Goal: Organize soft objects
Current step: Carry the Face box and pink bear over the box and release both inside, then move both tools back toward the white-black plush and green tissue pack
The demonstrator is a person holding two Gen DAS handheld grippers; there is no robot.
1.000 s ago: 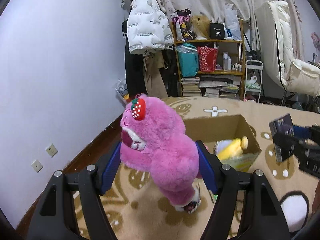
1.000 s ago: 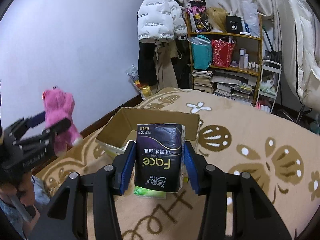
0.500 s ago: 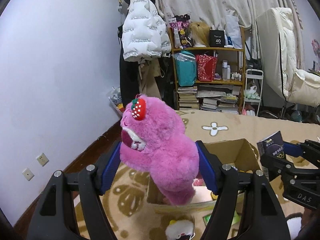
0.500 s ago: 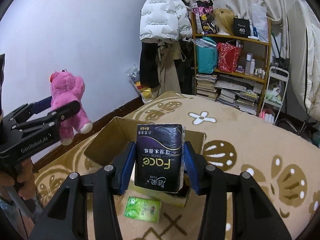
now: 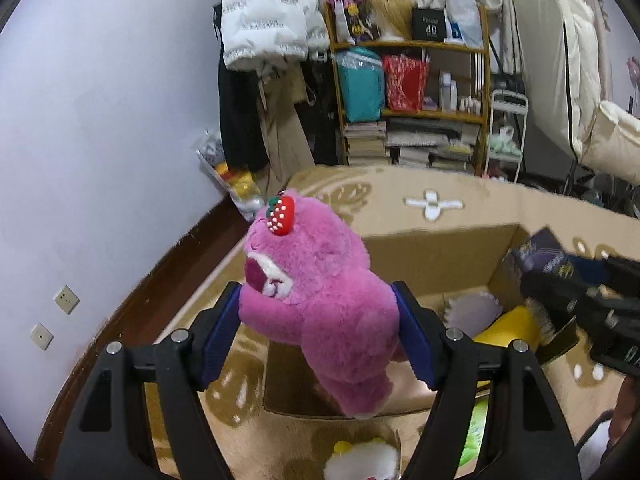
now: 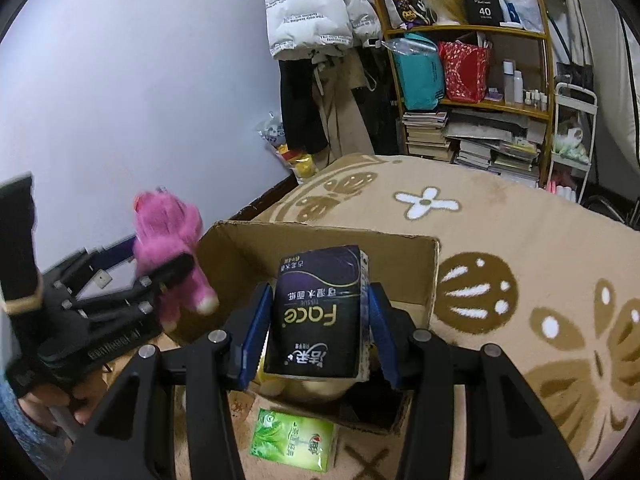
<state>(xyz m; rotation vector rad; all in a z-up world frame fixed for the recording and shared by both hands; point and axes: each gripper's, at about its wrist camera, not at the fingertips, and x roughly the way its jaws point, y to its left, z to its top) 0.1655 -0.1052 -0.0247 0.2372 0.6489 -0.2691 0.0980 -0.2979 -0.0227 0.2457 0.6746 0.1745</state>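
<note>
My left gripper is shut on a pink plush bear with a strawberry on its head, held over the near left corner of an open cardboard box. My right gripper is shut on a dark pack of Face tissues, held above the same box. The bear and the left gripper show at the left of the right wrist view. The tissue pack shows at the right of the left wrist view. A yellow soft toy lies inside the box.
The box stands on a beige patterned rug. A green tissue pack lies on the rug before the box, and a white plush lies near it. A shelf and hanging coats stand behind, a wall at left.
Both grippers have moved forward and down over the box with their loads. The bear went from beside the box to above its corner. The tissue pack now hangs over the box's inside.
</note>
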